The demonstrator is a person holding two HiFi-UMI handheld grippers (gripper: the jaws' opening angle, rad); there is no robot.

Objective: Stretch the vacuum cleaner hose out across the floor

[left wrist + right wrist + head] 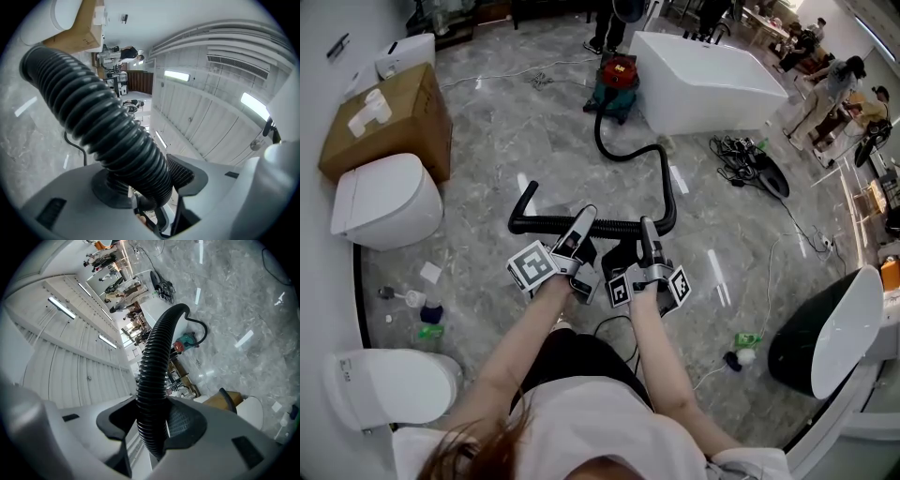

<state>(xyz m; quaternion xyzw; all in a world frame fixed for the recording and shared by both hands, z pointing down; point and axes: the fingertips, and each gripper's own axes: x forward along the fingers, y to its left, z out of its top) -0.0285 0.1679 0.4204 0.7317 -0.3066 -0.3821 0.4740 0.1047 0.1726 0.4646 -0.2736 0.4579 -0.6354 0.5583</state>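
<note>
It looked like a bathroom-fixtures showroom or storeroom: unplumbed white toilets [386,200] stood along the edges of a polished grey marble floor [506,141], with a freestanding bathtub [703,80] and a cardboard box [394,122].

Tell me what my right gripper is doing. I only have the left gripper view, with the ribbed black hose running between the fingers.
Observer: In its own view the right gripper is shut on the same hose, fingers pressing it from both sides.
Operator: Give me the spacing between the two grips.
Observer: The head view shows them side by side on one straight stretch, with the left gripper close beside the right.
Operator: Say where the hose leads.
Observer: Past the right gripper it bends away, loops, and runs to the vacuum cleaner beside a white bathtub. Its free end curls off to the left.
</note>
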